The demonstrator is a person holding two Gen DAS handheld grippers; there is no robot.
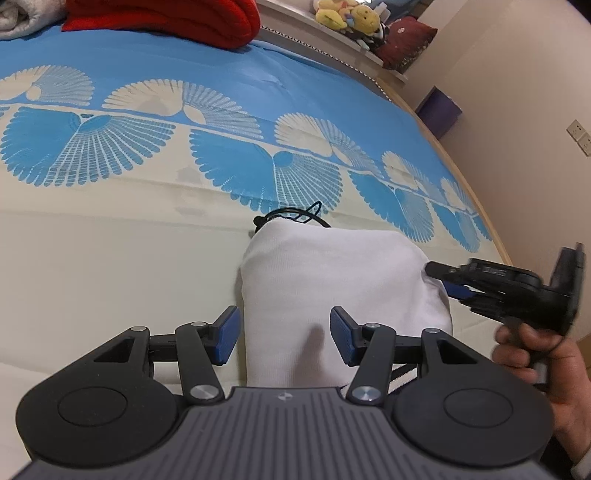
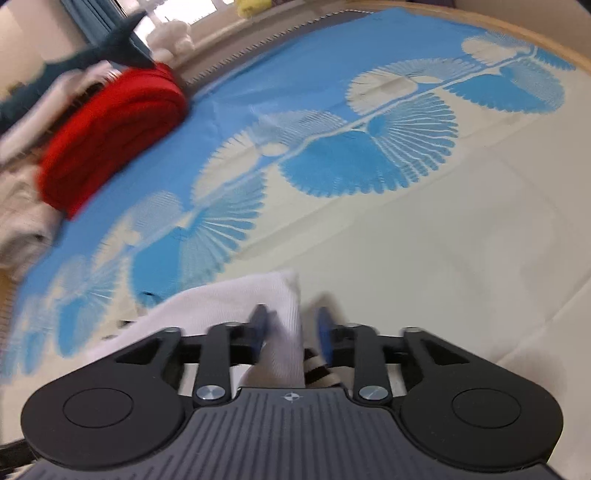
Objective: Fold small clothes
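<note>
On the near cream part of the bedsheet (image 1: 110, 258) lies one soft white ribbed garment (image 1: 332, 288); left gripper (image 1: 283, 338) spread apart over it, right gripper (image 2: 291, 328) parted around its edge

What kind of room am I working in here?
Most likely a bedroom. The white garment lies on a bed with a blue fan-print sheet, plush toys sit on the ledge behind it, and a folded red blanket rests at the far end.
</note>
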